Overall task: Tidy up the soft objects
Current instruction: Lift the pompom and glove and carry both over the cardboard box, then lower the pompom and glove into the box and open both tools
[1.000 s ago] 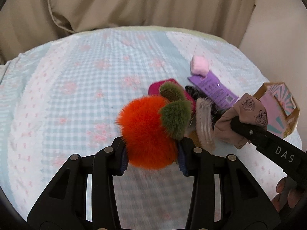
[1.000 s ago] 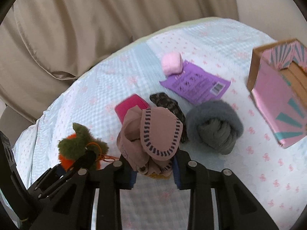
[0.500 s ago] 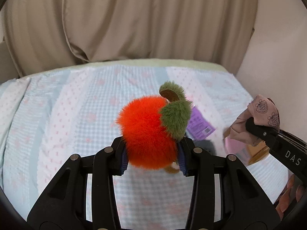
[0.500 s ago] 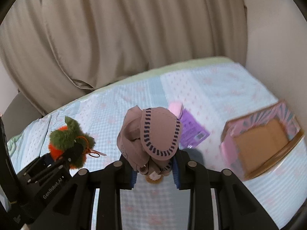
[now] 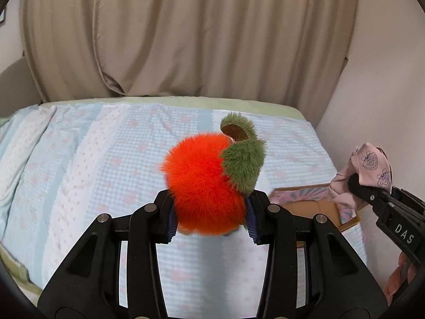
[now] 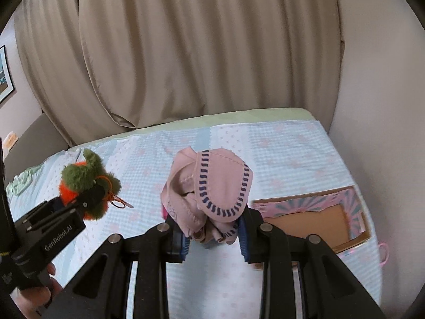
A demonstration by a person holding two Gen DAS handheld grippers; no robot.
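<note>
An orange furry plush (image 5: 204,183) with green leaves is pinched in my left gripper (image 5: 211,222), held high above the bed; it also shows as the plush (image 6: 85,183) in the right wrist view, with the left gripper (image 6: 90,199) around it. My right gripper (image 6: 213,239) is shut on a bundle of pink cloth (image 6: 212,194) with dark blue stitching. The same pink cloth (image 5: 369,170) appears at the right edge of the left wrist view, in the right gripper (image 5: 356,186). Both bundles hang clear of the bed.
A bedspread (image 5: 106,164) in pale blue and white with pink bows lies below. An open pink cardboard box (image 6: 313,212) sits near its right edge by the wall (image 6: 377,106). Beige curtains (image 5: 186,40) hang behind. A hand (image 6: 37,289) holds the left gripper.
Both grippers have risen well above the bed with their loads. The other soft things that lay on the bed have dropped out of sight; the box now shows below.
</note>
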